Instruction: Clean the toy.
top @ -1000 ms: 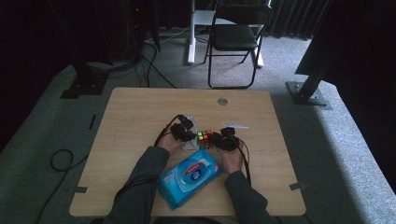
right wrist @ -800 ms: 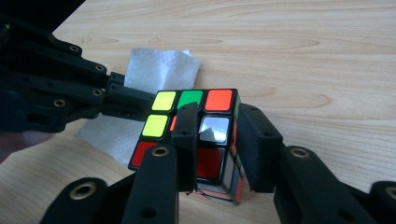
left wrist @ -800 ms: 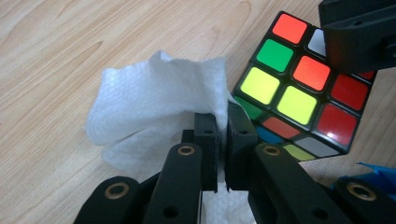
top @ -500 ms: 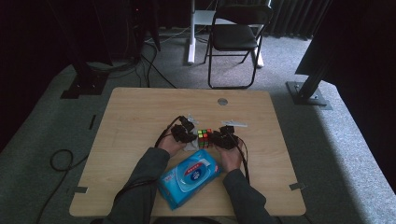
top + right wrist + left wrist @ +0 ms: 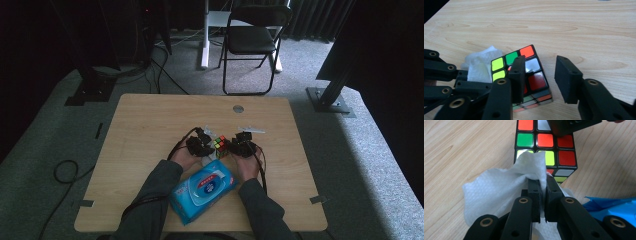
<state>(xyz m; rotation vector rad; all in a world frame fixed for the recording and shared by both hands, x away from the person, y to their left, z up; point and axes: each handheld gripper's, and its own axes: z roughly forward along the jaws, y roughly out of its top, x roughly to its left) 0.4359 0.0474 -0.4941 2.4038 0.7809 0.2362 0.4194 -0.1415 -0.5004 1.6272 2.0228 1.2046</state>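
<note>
White wipe (image 5: 499,187) between pinched left fingers (image 5: 534,191)

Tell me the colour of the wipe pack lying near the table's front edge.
The wipe pack is bright blue with a red-and-white label, best seen in the high view.

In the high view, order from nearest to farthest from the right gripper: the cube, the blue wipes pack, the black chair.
From the right gripper:
1. Cube, just beside it, to its left.
2. Blue wipes pack, at the near table edge.
3. Black chair, beyond the table.
</note>
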